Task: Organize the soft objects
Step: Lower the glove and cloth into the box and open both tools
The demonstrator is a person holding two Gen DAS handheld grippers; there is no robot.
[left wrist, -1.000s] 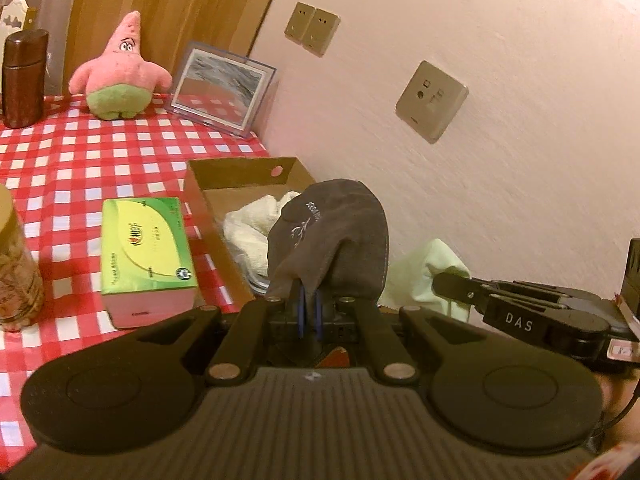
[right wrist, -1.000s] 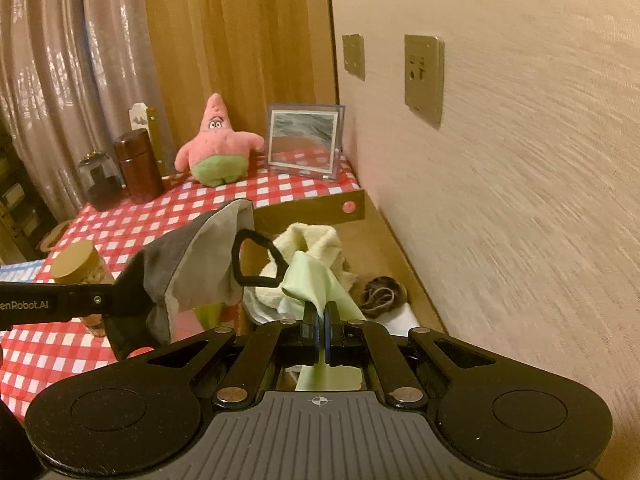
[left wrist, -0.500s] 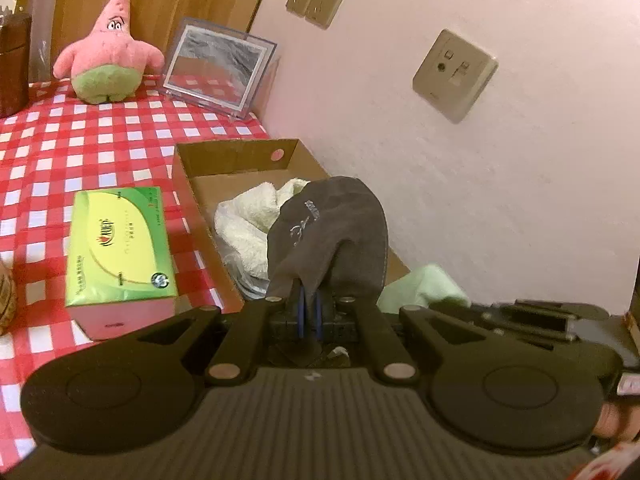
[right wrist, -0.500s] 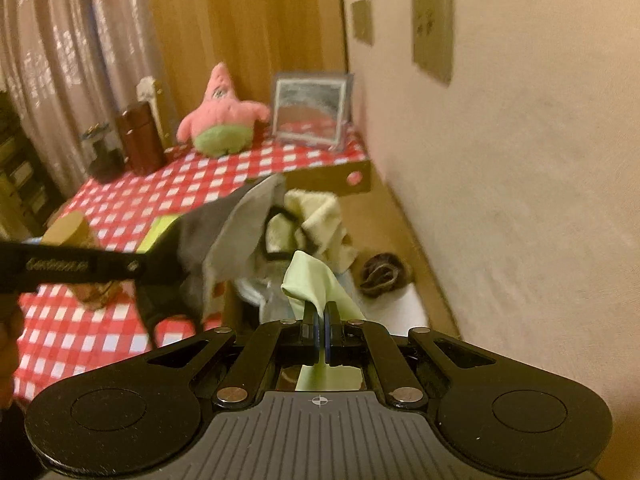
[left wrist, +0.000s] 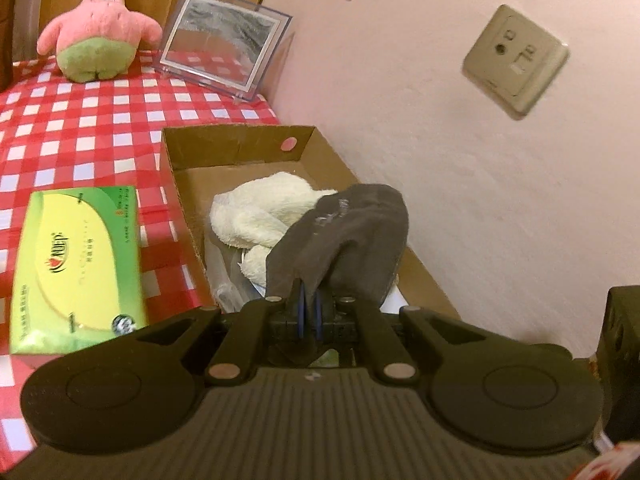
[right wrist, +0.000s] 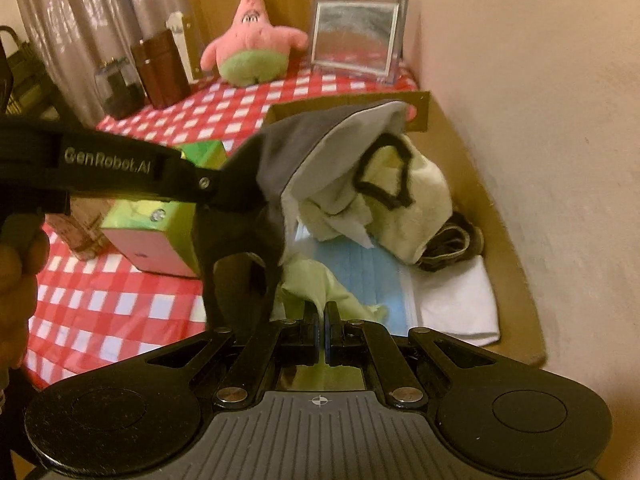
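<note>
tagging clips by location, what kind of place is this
Most likely a room in a home, perhaps a bedroom or living room. A table with a red checked tablecloth stands against a wall; a pink star plush toy and a framed picture sit on it, with curtains behind.

I see a green tissue box (left wrist: 76, 268) near the table's (left wrist: 100, 128) front edge. At the far edge a clear picture frame (left wrist: 224, 44) leans, a brown canister (right wrist: 160, 72) further left. A wall socket (left wrist: 516, 60) hangs right.
</note>
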